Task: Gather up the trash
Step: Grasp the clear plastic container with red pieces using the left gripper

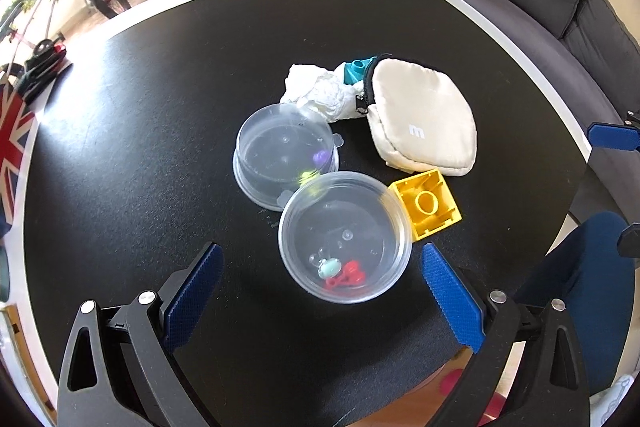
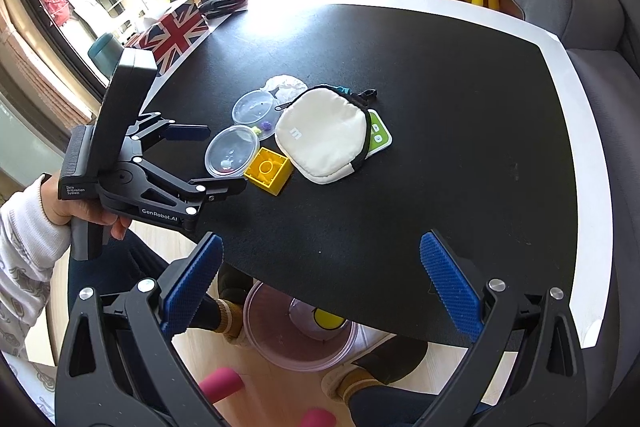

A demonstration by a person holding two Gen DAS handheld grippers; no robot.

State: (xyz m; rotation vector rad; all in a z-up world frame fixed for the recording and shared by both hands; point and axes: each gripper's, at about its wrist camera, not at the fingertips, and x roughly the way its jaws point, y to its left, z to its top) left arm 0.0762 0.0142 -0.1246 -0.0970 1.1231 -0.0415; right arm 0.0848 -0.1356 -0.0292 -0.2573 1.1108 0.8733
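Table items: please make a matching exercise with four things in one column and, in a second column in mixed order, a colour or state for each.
Column 1:
1. pouch
2. block
3. tissue
4. near cup

Column 2:
A. crumpled, white
B. clear, with small red and pale green pieces inside
C. cream, marked "m"
D. yellow, hollow side up

Pairs: 1-C, 2-D, 3-A, 4-B

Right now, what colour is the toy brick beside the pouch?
Yellow brick, clearest in the left wrist view.
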